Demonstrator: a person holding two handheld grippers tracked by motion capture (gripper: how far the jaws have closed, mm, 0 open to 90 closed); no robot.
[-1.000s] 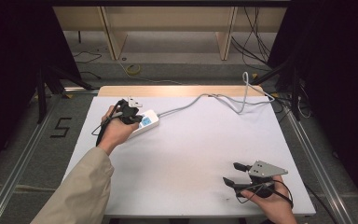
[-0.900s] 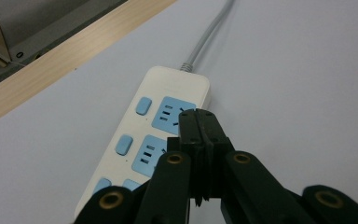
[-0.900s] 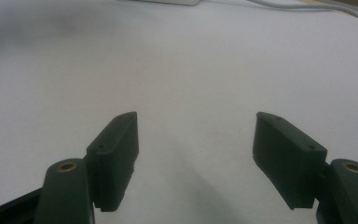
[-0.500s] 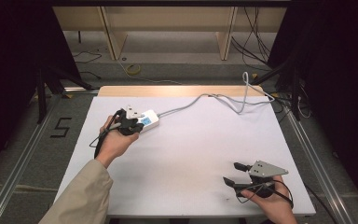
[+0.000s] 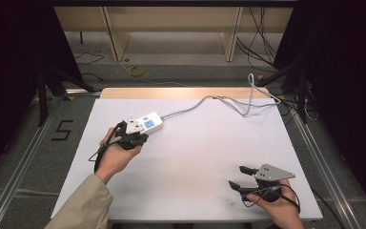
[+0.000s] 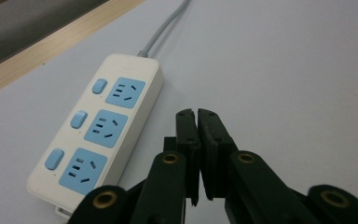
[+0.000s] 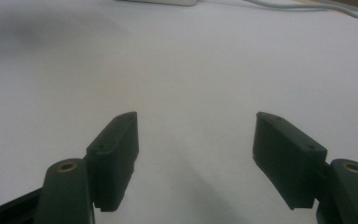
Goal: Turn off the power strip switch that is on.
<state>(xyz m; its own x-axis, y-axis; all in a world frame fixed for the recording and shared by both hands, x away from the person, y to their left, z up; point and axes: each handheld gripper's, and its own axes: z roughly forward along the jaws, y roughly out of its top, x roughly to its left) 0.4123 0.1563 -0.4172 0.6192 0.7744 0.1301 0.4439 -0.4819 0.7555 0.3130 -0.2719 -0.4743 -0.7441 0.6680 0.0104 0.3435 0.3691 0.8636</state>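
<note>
A white power strip [image 5: 151, 122] with blue sockets lies at the table's far left, and its grey cable [image 5: 205, 102] runs off to the far right edge. My left gripper [image 5: 140, 137] rests just in front of the strip's near end, shut with nothing between its jaws. In the left gripper view the strip [image 6: 102, 126] lies just left of the closed left gripper [image 6: 197, 114], apart from it. My right gripper [image 5: 238, 176] is held low at the near right, open and empty. In the right gripper view the right gripper [image 7: 196, 135] has bare table between its jaws.
The white table [image 5: 205, 152] ends in a wooden strip [image 5: 181, 93] along its far edge. The cable loops at the far right corner [image 5: 250, 95]. Metal rails [image 5: 321, 162] flank both sides. A strip edge [image 7: 158, 2] and cable [image 7: 307, 7] show at the top of the right gripper view.
My left gripper has drawn back from over the power strip's near end toward the person. The strip has stayed put. The right gripper has not moved.
</note>
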